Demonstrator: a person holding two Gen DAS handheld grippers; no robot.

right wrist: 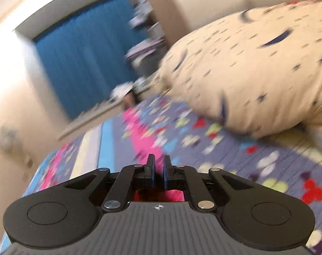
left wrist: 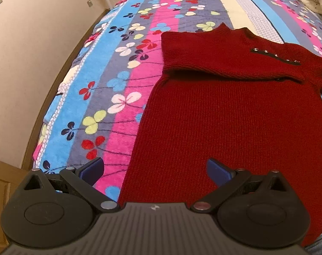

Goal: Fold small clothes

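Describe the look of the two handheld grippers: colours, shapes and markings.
The left gripper and right gripper look alike: a matte black body with a ribbed grey top plate bearing a small round crosshair mark, and two rounded black lobes with circular insets. Black linkage bars with silver pivot pins carry fingers faced with dark blue pads. No cables, hands or sleeves show.

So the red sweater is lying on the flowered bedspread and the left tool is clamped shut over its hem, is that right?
Not quite. In the left wrist view the left tool is open, jaws wide apart above the hem and gripping nothing. The red sweater does lie on the flowered bedspread.
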